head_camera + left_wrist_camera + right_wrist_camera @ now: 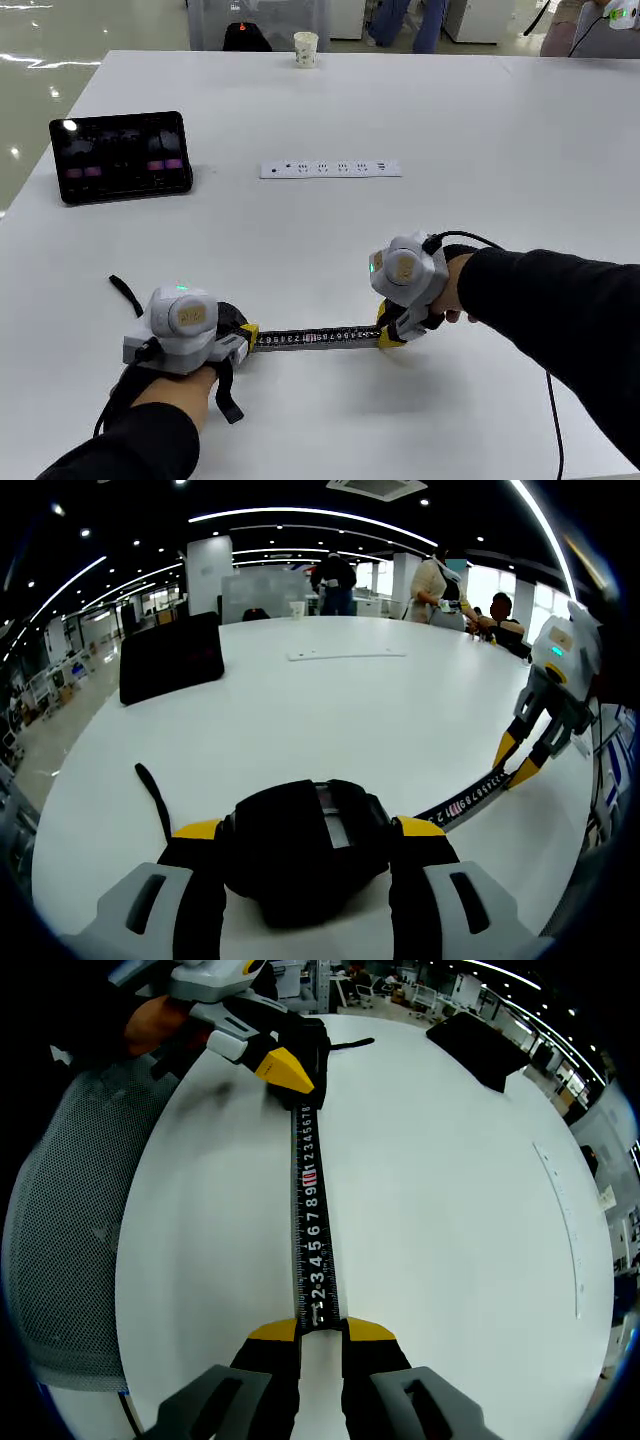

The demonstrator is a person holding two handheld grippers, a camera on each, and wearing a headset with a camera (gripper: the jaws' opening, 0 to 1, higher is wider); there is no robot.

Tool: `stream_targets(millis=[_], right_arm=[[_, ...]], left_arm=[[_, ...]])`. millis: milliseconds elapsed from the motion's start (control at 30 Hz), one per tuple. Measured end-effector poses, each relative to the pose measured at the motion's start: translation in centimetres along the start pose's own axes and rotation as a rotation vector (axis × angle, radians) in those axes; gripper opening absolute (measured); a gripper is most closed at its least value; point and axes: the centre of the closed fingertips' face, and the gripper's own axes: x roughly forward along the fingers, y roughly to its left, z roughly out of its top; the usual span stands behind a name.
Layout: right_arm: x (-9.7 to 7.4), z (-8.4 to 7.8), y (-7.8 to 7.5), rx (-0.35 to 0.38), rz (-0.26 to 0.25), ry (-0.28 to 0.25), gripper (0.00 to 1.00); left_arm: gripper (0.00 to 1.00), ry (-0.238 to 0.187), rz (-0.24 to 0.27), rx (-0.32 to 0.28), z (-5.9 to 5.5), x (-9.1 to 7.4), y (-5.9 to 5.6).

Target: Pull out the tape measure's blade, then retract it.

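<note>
On the white table (420, 110), tape measure case (300, 855) sits half-hidden in the left gripper (308, 827), jaws clamped on it; blade (311, 1220) runs flat to right gripper (320, 1332), which pinches its hidden tip.

The wide white table (400, 110) is smooth and matt with a faint sheen, while the pale floor (40, 70) beyond it is highly glossy, almost mirror-like. The black tape measure case (305, 845) looks like matt, slightly rubbery plastic. Its dark blade (312, 1230) is a thin semi-gloss strip, metal by the look, with crisp printed numerals. The left gripper (240, 340) and right gripper (320, 1330) have smooth pale-grey plastic shells and satin yellow tips. The thin black strap (126, 294) looks woven and the black sleeve (560, 320) is matt cloth. The black tablet (122, 155) has a glossy screen, the small cup (306, 48) is paper, and the long white power strip (330, 169) is smooth plastic.
</note>
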Motion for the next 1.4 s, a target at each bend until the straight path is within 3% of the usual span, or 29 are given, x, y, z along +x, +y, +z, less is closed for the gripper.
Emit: stream_targets(millis=[767, 1400], right_arm=[[0.6, 1.2, -0.2, 0.027, -0.003, 0.001, 0.12], [0.9, 2.2, 0.0, 0.001, -0.002, 0.010, 0.12]], left_arm=[[0.62, 0.004, 0.000, 0.008, -0.1, 0.0, -0.1], [0.62, 0.006, 0.002, 0.013, -0.2, 0.1, -0.1]])
